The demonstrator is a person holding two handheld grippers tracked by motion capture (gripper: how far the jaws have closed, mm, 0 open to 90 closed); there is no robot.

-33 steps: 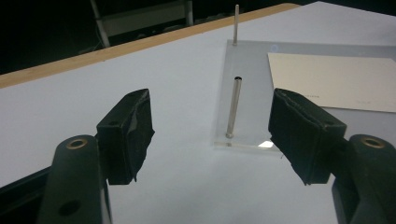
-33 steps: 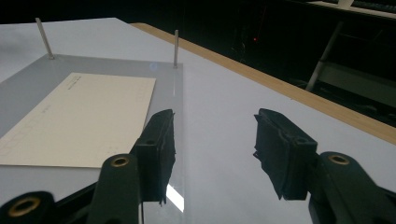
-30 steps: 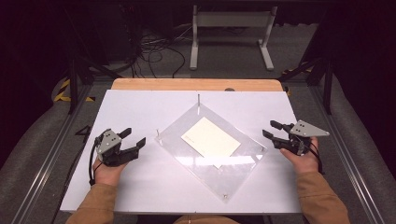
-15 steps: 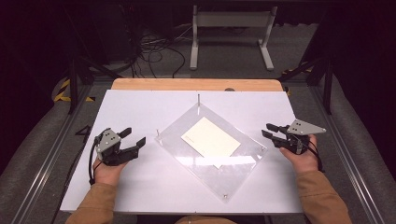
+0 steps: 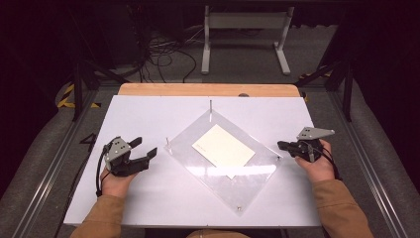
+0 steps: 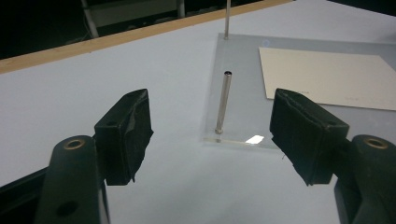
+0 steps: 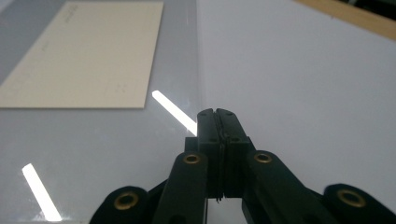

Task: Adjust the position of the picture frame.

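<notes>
High view: right gripper (image 5: 282,145) at right of frame, jaws just closed together on nothing, tips at clear plate (image 5: 198,171) corner; left gripper (image 5: 143,148) at left, jaws apart, empty.

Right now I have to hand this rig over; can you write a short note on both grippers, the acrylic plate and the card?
Left gripper: open, holding nothing, resting on the white table left of the plate, facing the left corner post.
Right gripper: jaws have just closed, pressed together with nothing visible between them, at the plate's right corner.
Clear acrylic plate: lies flat, turned like a diamond, thin metal posts at its corners.
Cream card: lies flat at the plate; over or under it is unclear.
Done: nothing lifted.
Left: gripping plate or card.
</notes>
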